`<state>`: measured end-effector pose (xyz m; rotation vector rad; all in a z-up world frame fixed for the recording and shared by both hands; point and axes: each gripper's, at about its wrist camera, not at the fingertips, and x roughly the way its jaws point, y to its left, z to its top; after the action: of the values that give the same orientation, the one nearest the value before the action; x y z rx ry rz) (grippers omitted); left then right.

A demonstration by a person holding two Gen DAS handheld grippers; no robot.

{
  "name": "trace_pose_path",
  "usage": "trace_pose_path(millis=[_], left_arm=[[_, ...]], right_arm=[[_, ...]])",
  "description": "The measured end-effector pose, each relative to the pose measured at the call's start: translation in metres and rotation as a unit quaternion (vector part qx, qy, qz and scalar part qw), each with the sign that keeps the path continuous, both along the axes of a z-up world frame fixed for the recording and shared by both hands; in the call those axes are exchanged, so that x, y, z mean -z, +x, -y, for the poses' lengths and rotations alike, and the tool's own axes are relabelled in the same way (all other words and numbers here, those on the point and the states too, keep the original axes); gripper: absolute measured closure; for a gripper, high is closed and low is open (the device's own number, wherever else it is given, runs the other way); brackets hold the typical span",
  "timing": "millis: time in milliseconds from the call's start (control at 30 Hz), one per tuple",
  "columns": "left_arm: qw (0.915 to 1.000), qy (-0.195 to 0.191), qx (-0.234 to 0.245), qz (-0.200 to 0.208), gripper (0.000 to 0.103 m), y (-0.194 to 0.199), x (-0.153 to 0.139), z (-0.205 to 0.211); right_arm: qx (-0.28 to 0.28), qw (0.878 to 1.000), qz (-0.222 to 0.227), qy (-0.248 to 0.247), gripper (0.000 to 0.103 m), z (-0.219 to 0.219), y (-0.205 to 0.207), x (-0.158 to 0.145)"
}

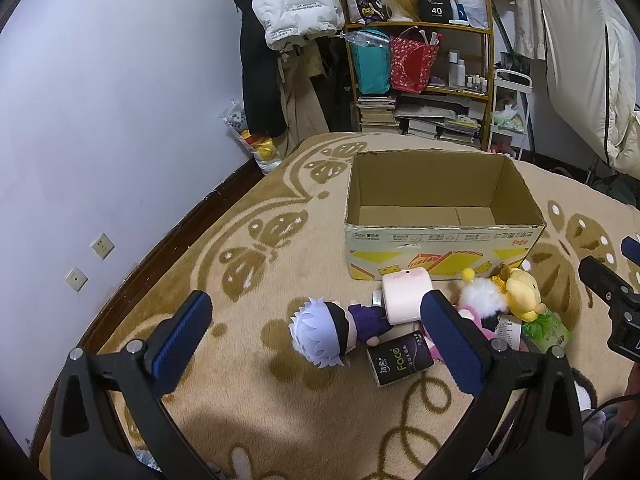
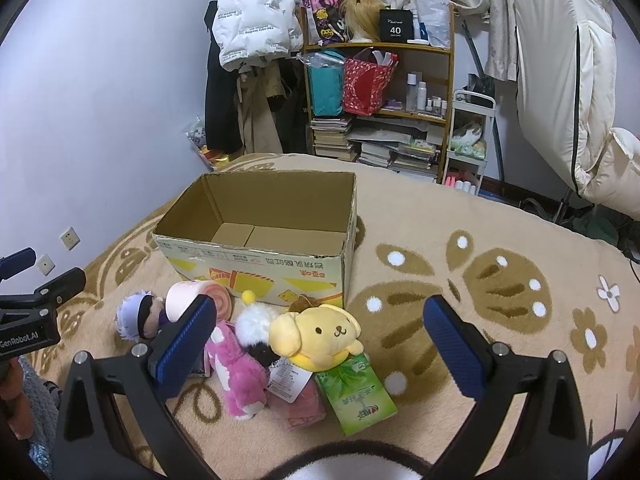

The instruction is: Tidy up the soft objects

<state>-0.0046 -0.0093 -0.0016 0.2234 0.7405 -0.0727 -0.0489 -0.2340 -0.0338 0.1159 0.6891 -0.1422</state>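
Left claw (image 1: 316,334): jaws are standing wide apart, gripping nothing, hovering above the blanket (image 1: 248,380). Right claw (image 2: 320,344): jaws are likewise standing wide apart and holding nothing.

Nearest, between and just ahead of the left claw's fingers, a doll with pale hair (image 1: 320,330) is lying on its side, and a dark tissue pack (image 1: 400,358) is lying just beside it toward the right finger. Just beyond them a pink roll cushion (image 1: 406,296) is resting against the box front.

Between the right claw's fingers, a pink plush (image 2: 236,368) and a green tissue pack (image 2: 356,392) are lying nearest; a yellow dog plush (image 2: 316,334) is sitting on the green pack, with a white fluffy toy (image 2: 254,320) just beside it.

Handling, as judged: all items are appearing light and squashy, unlikely to break. The plush bodies are likely giving under the pads, so a hold across the torso or head is looking firmest; the wrapped packs may be slippery and are best taken across the narrow sides.

Beyond the pile, a cardboard box (image 1: 440,236) is standing open and upright, nothing visible inside.

The blanket is looking thick and soft, so items may be sinking slightly. Farther off, a cluttered shelf (image 2: 380,80), hanging coats (image 2: 256,20) and a plain wall (image 1: 100,100) are closing the room.
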Motion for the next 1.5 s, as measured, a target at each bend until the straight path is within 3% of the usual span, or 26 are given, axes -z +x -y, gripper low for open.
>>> trace_pose_path(millis=[1500], left_arm=[[1.0,0.001,-0.001,-0.005,0.0,-0.0003,0.0038,0.0003]], right_arm=[[0.0,1.0,-0.01,0.004,0.0,0.0023,0.0024,0.0034]])
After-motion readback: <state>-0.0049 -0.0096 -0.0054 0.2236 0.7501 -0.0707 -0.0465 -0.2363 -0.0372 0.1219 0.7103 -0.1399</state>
